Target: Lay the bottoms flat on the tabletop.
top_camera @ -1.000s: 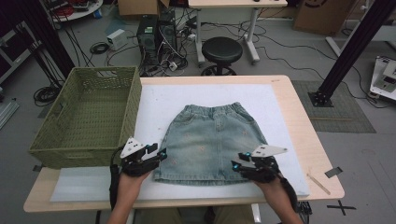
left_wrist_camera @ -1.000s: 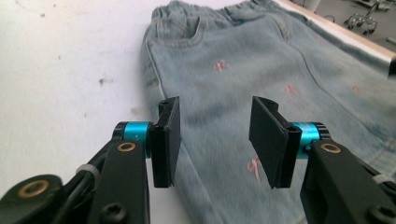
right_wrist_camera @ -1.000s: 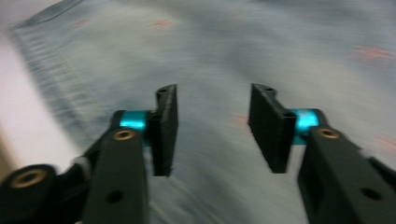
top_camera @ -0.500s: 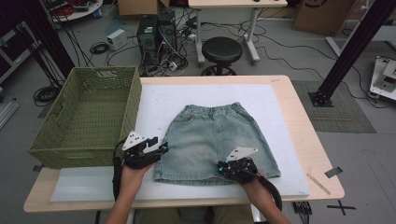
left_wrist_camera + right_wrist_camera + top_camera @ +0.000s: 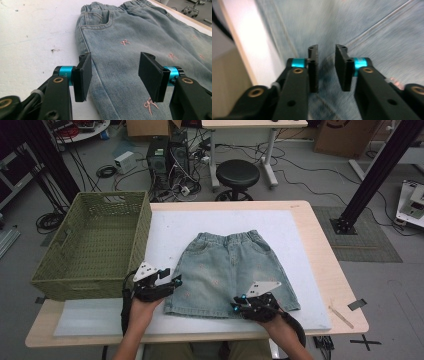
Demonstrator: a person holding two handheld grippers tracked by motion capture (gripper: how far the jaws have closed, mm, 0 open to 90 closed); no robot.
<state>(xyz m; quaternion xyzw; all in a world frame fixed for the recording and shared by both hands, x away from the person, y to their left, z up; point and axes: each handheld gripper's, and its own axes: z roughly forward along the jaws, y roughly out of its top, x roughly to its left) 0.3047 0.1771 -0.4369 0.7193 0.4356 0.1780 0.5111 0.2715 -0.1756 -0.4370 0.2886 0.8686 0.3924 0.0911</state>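
On white mat (image 5: 175, 227), denim shorts (image 5: 230, 270) flat; left tongs (image 5: 113, 75) widening, right tongs (image 5: 326, 68) reopening, gripping nothing

Two black grippers w/ flat black pads, left gripper (image 5: 172, 282), right gripper (image 5: 239, 304), bright blue rings behind pads, gold-coloured screws on black arms, grey three-cornered plate on top of each, black cables, bare forearms, khaki trousers

Right tool view blurred: denim shorts (image 5: 372, 32) weave smeared, whether fabric is pinched cannot tell. High view: shorts hem near worktop (image 5: 320, 250) front edge hidden under right tool (image 5: 248, 306). Left tool view: shorts cut off at right edge.
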